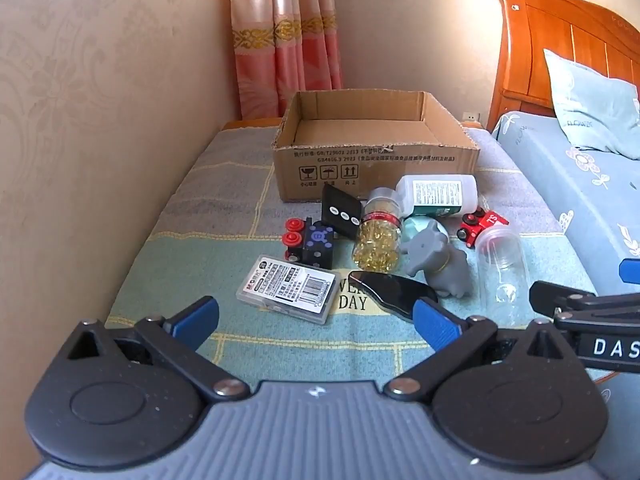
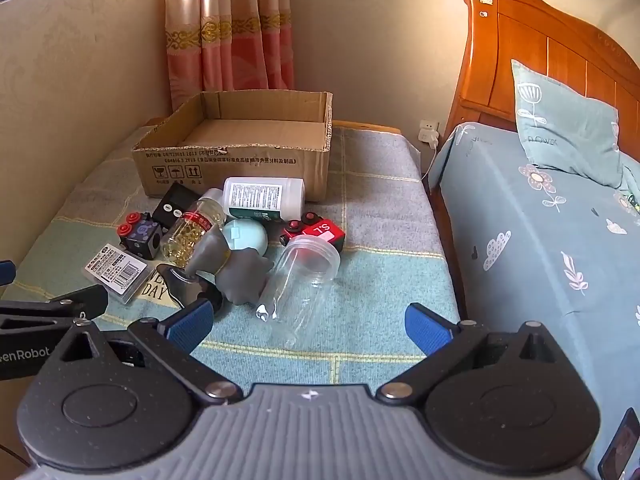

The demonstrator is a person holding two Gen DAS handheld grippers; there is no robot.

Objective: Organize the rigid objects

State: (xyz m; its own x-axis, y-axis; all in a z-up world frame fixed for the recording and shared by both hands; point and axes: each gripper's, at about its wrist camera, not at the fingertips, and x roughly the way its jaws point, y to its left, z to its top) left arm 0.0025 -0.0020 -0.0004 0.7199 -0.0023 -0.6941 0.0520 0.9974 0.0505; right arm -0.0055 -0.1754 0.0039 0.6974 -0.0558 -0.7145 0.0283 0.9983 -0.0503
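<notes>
An empty cardboard box (image 1: 376, 152) (image 2: 240, 160) stands at the back of a cloth-covered table. In front of it lies a heap: a white bottle (image 1: 438, 194) (image 2: 264, 198), a jar of yellow capsules (image 1: 378, 236) (image 2: 192, 232), a clear plastic jar (image 1: 504, 272) (image 2: 300, 284), a grey elephant toy (image 1: 440, 260) (image 2: 236, 272), a red toy car (image 1: 482, 224) (image 2: 320, 232), a dark toy block with red wheels (image 1: 312, 242) (image 2: 138, 234), a flat barcoded case (image 1: 288, 288) (image 2: 116, 270) and a black glossy object (image 1: 392, 292). My left gripper (image 1: 316, 320) and right gripper (image 2: 308, 328) hover open, nothing between their fingers.
A wall runs along the table's left side, with a pink curtain (image 1: 284, 40) behind the box. A bed with a blue flowered sheet (image 2: 540, 240), a pillow and a wooden headboard (image 2: 540, 48) stands close on the right. A wall socket (image 2: 428, 132) sits between bed and table.
</notes>
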